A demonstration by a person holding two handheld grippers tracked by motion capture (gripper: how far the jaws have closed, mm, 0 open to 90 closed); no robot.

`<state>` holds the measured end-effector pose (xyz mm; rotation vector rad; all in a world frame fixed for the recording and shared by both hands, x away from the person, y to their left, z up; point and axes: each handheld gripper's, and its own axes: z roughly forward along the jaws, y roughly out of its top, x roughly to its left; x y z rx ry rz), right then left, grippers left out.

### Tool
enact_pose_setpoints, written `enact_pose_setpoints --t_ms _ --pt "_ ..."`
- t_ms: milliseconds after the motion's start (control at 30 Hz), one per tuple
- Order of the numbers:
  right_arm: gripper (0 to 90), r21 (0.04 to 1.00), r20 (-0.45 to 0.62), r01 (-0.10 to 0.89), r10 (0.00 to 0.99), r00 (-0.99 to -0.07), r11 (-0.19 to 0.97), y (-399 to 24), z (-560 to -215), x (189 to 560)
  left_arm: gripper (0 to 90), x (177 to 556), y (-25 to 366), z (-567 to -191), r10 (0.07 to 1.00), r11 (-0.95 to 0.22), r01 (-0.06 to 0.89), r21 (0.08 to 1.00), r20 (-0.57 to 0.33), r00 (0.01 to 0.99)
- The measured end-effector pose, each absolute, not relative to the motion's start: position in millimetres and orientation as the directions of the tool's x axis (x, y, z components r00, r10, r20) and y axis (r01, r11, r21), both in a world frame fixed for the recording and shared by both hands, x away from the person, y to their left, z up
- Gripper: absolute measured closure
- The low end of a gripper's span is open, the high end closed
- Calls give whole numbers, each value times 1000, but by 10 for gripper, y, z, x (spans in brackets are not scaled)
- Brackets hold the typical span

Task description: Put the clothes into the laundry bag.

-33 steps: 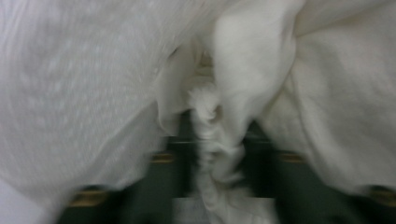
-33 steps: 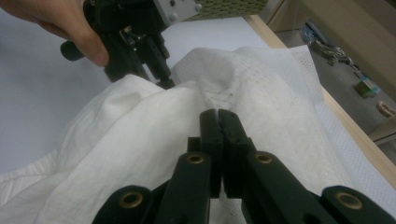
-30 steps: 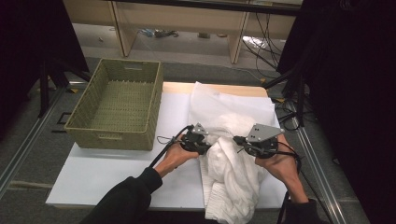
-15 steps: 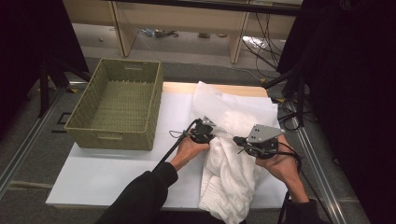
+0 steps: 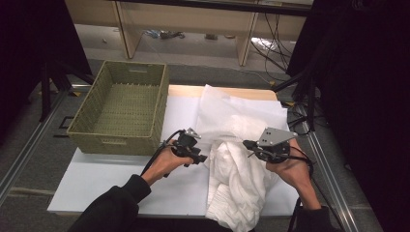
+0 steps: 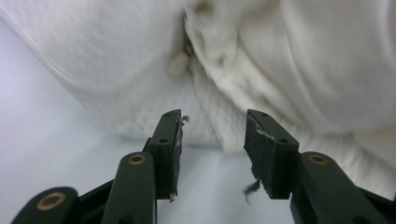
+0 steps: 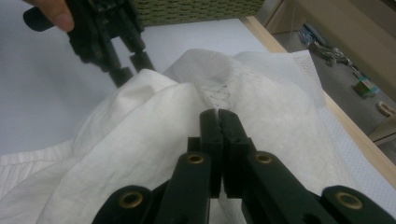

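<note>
A crumpled white cloth [image 5: 237,169] lies on the right half of the white table top [image 5: 111,179] and hangs over its near edge. My right gripper [image 5: 245,144] is shut on a raised fold of the cloth [image 7: 140,121], the jaws pressed together at the tips [image 7: 218,112]. My left gripper [image 5: 200,157] sits just left of the cloth, a little apart from its edge. Its jaws have just been opening; they stand apart [image 6: 212,119] with nothing between them, the cloth [image 6: 303,60] lying beyond the tips. The right gripper view also catches the left gripper [image 7: 132,66], open near the cloth's edge.
A woven green basket [image 5: 116,140] stands on the table's far left, open and with nothing showing inside; its wall [image 7: 196,9] appears behind the left gripper. Beyond the table's wooden far edge [image 5: 232,92] are low shelves and cables on the floor.
The left gripper went up to the cloth's edge, then drew back to the left with its jaws apart, away from the cloth. The right hand kept still.
</note>
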<state>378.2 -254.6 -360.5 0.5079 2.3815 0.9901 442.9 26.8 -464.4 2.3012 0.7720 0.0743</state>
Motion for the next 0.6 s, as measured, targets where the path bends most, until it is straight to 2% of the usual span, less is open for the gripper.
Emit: enact_pose_setpoints --t_ms 67,133,200,233,267,300,433,600 --pt "900 733 -309 144 514 -801 665 -2545 -3605 3782 563 4418 233 -4677 549 -575 518 633 -171 818" --pt "900 733 -307 145 514 -801 665 -2546 -3604 3777 555 4406 107 -4765 551 -534 553 640 -232 801" --pt "900 734 -310 141 513 -800 664 -2551 -3603 3782 594 4423 53 -4801 543 -583 530 616 -190 818" --pt "900 733 -307 146 515 -800 664 -2553 -3604 3779 659 4437 53 -4799 537 -588 519 620 -182 824" --pt "900 733 -307 147 515 -801 665 -2554 -3606 3780 807 4434 33 -4812 542 -543 539 643 -222 811" --pt "900 732 -310 143 512 -801 666 -2556 -3607 3784 859 4438 34 -4810 536 -538 533 653 -223 814" --pt "900 727 -309 147 510 -803 671 -2564 -3614 3784 885 4410 140 -4764 534 -516 525 676 -225 815" --pt "900 695 -290 180 500 -816 696 -2542 -3702 3800 887 4283 398 -4587 548 -500 494 711 -181 817"
